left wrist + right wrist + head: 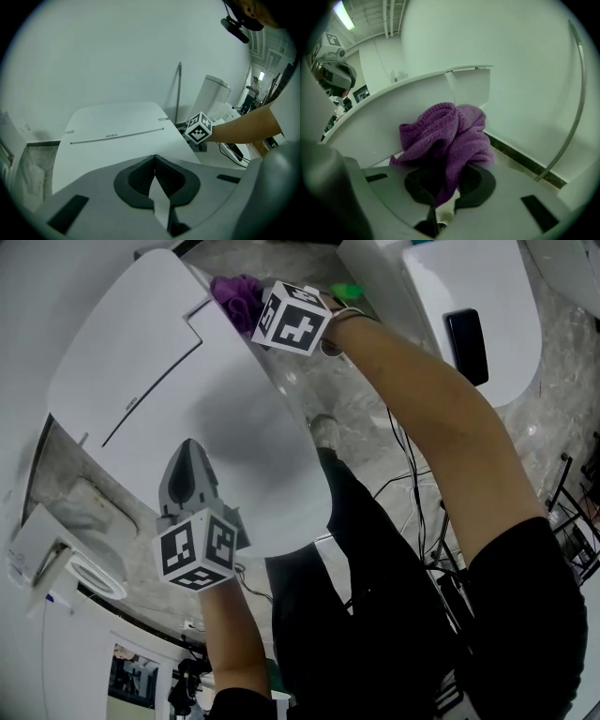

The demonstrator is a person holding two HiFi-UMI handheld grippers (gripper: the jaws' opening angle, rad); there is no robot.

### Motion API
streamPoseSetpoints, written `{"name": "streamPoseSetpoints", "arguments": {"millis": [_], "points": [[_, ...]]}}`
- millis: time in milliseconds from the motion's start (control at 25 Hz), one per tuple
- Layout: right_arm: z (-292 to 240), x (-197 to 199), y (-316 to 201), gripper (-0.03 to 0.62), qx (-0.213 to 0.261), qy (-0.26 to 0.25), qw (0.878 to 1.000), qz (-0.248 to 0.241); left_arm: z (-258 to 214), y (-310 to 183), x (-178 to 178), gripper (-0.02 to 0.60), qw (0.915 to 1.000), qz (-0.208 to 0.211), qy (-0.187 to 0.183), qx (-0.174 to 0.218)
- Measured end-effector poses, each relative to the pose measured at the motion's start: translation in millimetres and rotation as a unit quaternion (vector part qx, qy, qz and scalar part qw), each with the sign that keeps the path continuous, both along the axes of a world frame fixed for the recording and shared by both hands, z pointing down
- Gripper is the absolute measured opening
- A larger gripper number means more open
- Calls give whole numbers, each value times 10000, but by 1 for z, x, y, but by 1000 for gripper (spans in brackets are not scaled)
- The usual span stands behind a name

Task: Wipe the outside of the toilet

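In the head view the left gripper [190,448] sits at 7 o'clock, over the near part of the white toilet [239,423], whose lid is down. Its jaws are pressed together at the tips with nothing between them, and they point toward 12 o'clock along the lid; whether they touch the lid cannot be told. The toilet fills the left and middle of that view, its flat rear cover at 10 o'clock.

At 12 o'clock the right gripper [440,190] is clamped on a purple cloth [236,294]. The cloth bunches out ahead of the jaws and lies against the toilet's far right edge, beside a seam in the rear cover. Grey marbled floor [370,413] shows at 3 o'clock of the toilet. A second toilet [469,282] stands at 1 o'clock with a dark flat object [466,345] on it.
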State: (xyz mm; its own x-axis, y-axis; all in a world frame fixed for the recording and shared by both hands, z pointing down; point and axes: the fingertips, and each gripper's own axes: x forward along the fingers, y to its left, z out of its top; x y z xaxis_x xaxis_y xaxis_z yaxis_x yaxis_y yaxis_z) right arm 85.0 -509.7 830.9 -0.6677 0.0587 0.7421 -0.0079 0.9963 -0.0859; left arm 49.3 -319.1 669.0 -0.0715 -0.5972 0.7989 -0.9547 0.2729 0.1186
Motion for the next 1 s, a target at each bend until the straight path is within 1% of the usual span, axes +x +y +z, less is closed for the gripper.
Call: {"name": "streamPoseSetpoints", "arguments": {"millis": [360, 680, 1000], "points": [[17, 39, 59, 46, -319, 101, 9994, -10, 7, 3, 20, 8, 9996, 260, 89, -29], [26, 78, 109, 46, -438, 268, 9987, -48, 10, 14, 39, 8, 9984, 543, 145, -16], [30, 112, 160, 46, -596, 398, 9973, 139, 15, 34, 57, 8, 9953, 944, 233, 13]]}}
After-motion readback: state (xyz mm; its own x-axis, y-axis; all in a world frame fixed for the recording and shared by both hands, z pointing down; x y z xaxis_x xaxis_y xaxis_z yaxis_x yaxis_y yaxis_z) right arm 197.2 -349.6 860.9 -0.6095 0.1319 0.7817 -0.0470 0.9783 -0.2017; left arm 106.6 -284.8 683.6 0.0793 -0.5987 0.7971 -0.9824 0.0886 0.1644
